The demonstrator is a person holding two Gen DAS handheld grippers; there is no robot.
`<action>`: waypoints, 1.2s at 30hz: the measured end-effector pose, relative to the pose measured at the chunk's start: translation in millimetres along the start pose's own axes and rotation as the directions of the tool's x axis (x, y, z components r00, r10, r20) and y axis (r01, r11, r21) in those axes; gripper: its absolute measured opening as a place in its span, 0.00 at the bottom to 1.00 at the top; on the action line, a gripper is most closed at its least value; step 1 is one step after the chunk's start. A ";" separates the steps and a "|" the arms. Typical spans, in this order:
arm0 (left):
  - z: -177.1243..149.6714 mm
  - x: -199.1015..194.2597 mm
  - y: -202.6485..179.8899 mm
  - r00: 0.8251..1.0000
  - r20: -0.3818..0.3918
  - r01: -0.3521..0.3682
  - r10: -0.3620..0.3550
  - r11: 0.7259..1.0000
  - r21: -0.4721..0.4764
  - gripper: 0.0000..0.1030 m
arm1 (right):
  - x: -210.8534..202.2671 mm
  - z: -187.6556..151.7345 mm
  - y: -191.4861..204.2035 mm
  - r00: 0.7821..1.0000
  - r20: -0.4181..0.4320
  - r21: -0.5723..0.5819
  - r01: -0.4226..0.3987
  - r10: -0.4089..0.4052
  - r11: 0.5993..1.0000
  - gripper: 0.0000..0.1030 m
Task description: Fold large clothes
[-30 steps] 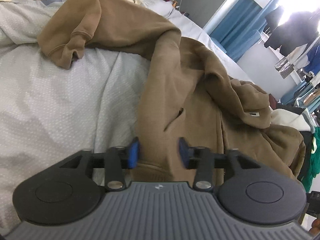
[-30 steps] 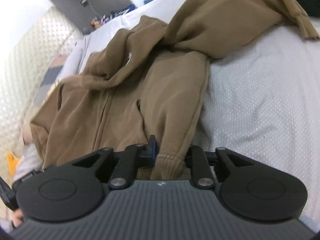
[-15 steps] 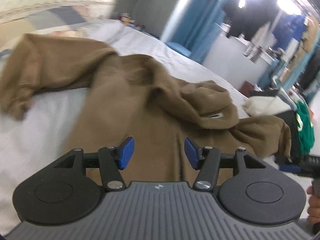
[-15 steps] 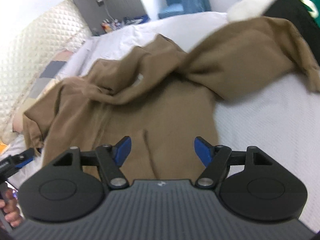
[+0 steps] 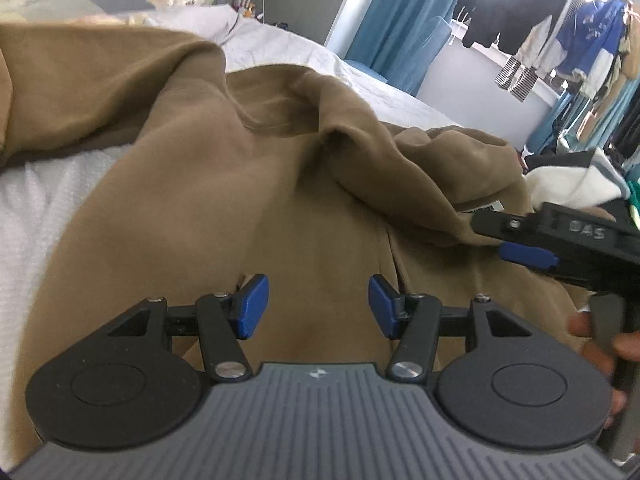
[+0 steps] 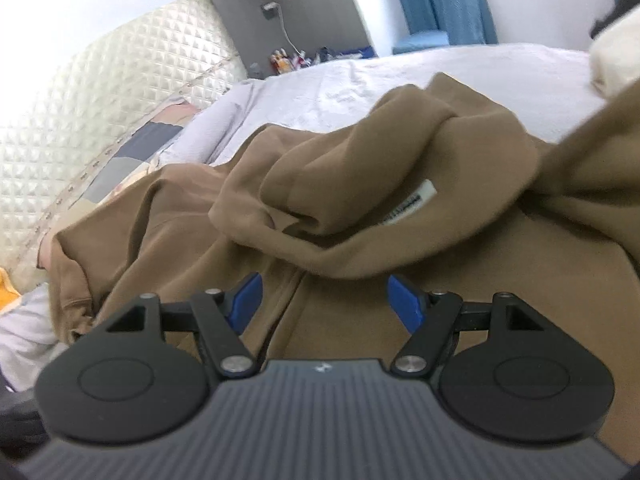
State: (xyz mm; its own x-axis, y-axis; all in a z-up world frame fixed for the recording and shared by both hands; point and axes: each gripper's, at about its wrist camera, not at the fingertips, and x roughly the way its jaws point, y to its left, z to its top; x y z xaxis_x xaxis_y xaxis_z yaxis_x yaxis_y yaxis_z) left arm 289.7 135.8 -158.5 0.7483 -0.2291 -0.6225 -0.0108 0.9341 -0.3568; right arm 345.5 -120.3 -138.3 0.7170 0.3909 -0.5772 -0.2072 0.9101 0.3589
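Note:
A large brown zip hoodie point(image 5: 248, 184) lies spread on the white bed, its hood bunched up with a white neck label point(image 6: 412, 204) showing. My left gripper point(image 5: 318, 306) is open and empty, just above the hoodie's front panel. My right gripper point(image 6: 326, 306) is open and empty above the front zipper, close below the hood point(image 6: 360, 184). The right gripper also shows in the left wrist view point(image 5: 532, 254), at the hood's lower edge on the right. One sleeve point(image 5: 80, 80) stretches to the far left.
The white bedsheet point(image 5: 36, 200) shows left of the hoodie and behind it point(image 6: 360, 80). A quilted cream headboard point(image 6: 100, 120) stands at the left. A pile of other clothes point(image 5: 576, 180) lies at the right, hanging clothes and blue curtains behind.
Both grippers have let go of the hoodie's bottom hem and opened. They have moved forward over the front panel toward the hood.

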 end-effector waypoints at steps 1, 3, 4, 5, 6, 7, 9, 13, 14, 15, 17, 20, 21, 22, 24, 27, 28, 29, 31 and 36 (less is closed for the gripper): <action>-1.4 6.2 -0.4 1.000 0.002 -0.004 0.004 1.000 -0.001 0.59 | 6.9 0.3 -0.2 1.000 0.010 -0.008 0.007 -0.007 1.000 0.73; -1.6 15.7 1.6 1.000 0.008 -0.021 0.021 1.000 0.005 0.59 | 18.0 2.4 -0.6 1.000 0.026 -0.017 0.012 -0.011 1.000 0.77; -1.5 19.9 4.2 1.000 0.006 -0.022 0.022 1.000 0.000 0.59 | 24.1 4.1 -1.6 0.999 0.034 -0.018 0.016 -0.015 1.000 0.77; -0.4 23.8 8.3 1.000 0.001 -0.017 0.017 1.000 -0.011 0.59 | 29.6 5.6 -1.8 0.999 0.042 -0.021 0.022 -0.021 1.000 0.77; -1.6 25.7 10.8 1.000 -0.004 -0.011 0.011 1.000 -0.021 0.58 | 35.6 7.7 -1.6 0.998 0.051 -0.027 0.032 -0.030 0.999 0.77; -1.4 28.4 12.8 1.000 -0.005 -0.007 0.007 1.000 -0.026 0.58 | 40.9 9.0 -0.8 0.997 0.060 -0.030 0.040 -0.038 0.999 0.77; -1.0 29.7 14.9 1.000 0.008 0.001 -0.001 1.000 -0.029 0.58 | 51.7 13.2 1.4 0.996 0.073 -0.037 0.047 -0.045 0.998 0.77; -2.2 29.4 17.4 0.999 0.024 0.026 -0.025 0.998 -0.062 0.58 | 70.0 29.1 6.1 0.992 0.115 -0.090 0.064 -0.053 0.994 0.75; -2.8 29.3 18.6 0.999 0.028 0.034 -0.032 0.997 -0.067 0.58 | 74.1 34.5 6.0 0.991 0.124 -0.093 0.065 -0.053 0.994 0.71; -3.6 29.6 19.9 0.999 0.032 0.040 -0.037 0.997 -0.073 0.58 | 78.3 40.3 5.1 0.990 0.132 -0.086 0.064 -0.052 0.994 0.59; -4.7 30.9 22.4 0.998 0.038 0.050 -0.047 0.995 -0.082 0.58 | 86.7 54.1 3.6 0.990 0.131 -0.079 0.062 -0.051 0.995 0.42; -4.6 31.5 24.4 0.997 0.049 0.055 -0.051 0.995 -0.085 0.58 | 94.2 82.1 9.7 0.985 0.154 -0.101 0.091 -0.075 0.991 0.29; -5.2 31.1 24.2 0.997 0.055 0.055 -0.050 0.995 -0.080 0.58 | 95.9 94.5 13.8 0.982 0.170 -0.117 0.100 -0.079 0.988 0.27; -5.6 31.0 23.4 0.997 0.064 0.053 -0.048 0.996 -0.072 0.58 | 96.1 108.5 18.5 0.978 0.192 -0.133 0.110 -0.083 0.985 0.27; -5.3 32.5 22.6 0.996 0.074 0.047 -0.042 0.997 -0.063 0.58 | 97.6 143.7 28.2 0.965 0.242 -0.144 0.133 -0.095 0.981 0.25; -3.4 33.7 26.3 0.995 0.089 0.052 -0.047 0.997 -0.062 0.58 | 110.0 209.2 38.7 0.949 0.289 -0.117 0.167 -0.127 0.979 0.23; -1.7 35.6 27.4 0.994 0.094 0.052 -0.047 0.997 -0.060 0.58 | 117.6 228.9 41.5 0.944 0.297 -0.112 0.187 -0.146 0.976 0.22; 0.0 37.5 28.1 0.994 0.101 0.054 -0.048 0.997 -0.061 0.58 | 126.6 247.3 44.1 0.937 0.305 -0.112 0.210 -0.168 0.971 0.22; 1.8 41.2 31.9 0.992 0.120 0.056 -0.047 0.996 -0.067 0.58 | 150.8 281.2 45.9 0.922 0.323 -0.120 0.264 -0.214 0.957 0.21; 9.1 52.9 43.1 0.986 0.160 0.053 -0.037 0.994 -0.098 0.58 | 220.7 313.1 34.6 0.892 0.352 -0.177 0.363 -0.286 0.915 0.20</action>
State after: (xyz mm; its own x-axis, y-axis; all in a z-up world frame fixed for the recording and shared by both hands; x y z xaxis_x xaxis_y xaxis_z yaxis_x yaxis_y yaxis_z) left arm 334.9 166.4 -200.5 0.8448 -0.2166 -0.4892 -0.0361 0.8893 -0.4560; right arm 704.9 -45.7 -23.7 0.9324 0.0400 -0.3593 -0.0473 0.9988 -0.0114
